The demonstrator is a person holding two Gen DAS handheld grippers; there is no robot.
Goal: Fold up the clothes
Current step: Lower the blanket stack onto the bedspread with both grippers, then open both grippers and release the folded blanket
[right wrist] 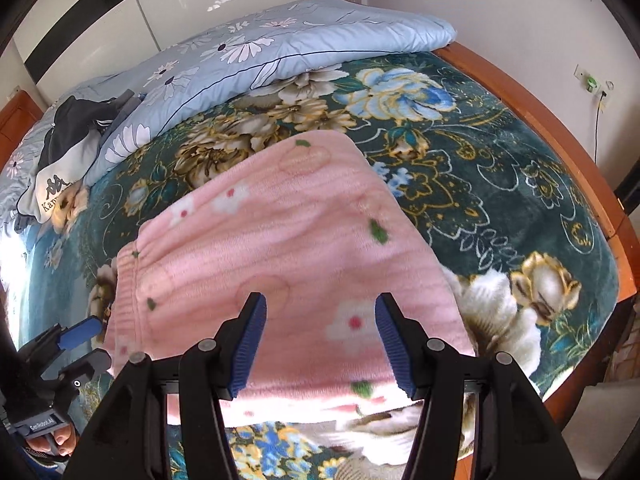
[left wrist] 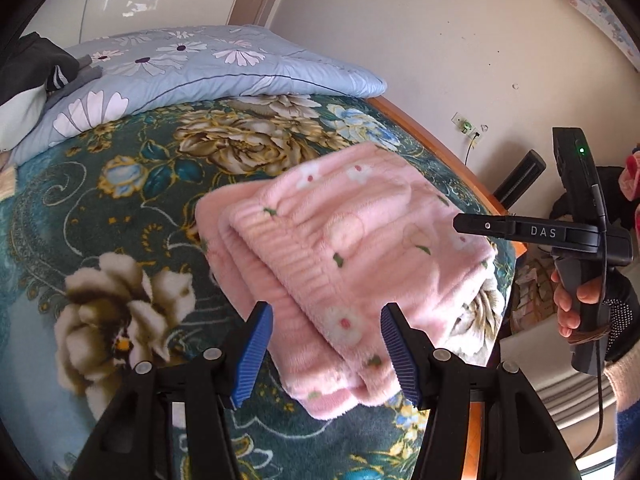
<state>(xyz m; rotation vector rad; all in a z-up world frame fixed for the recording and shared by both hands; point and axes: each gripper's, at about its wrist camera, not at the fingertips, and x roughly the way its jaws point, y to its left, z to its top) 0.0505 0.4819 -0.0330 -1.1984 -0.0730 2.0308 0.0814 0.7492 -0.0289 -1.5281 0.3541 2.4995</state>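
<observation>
Both claws agape, empty, above pink garment (left wrist: 340, 256)

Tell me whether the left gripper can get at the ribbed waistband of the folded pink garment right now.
Probably yes. The left gripper is open, empty and aimed at the pink garment; its ribbed waistband lies exposed on the blanket, nothing between. The right gripper stands off to the side.
</observation>
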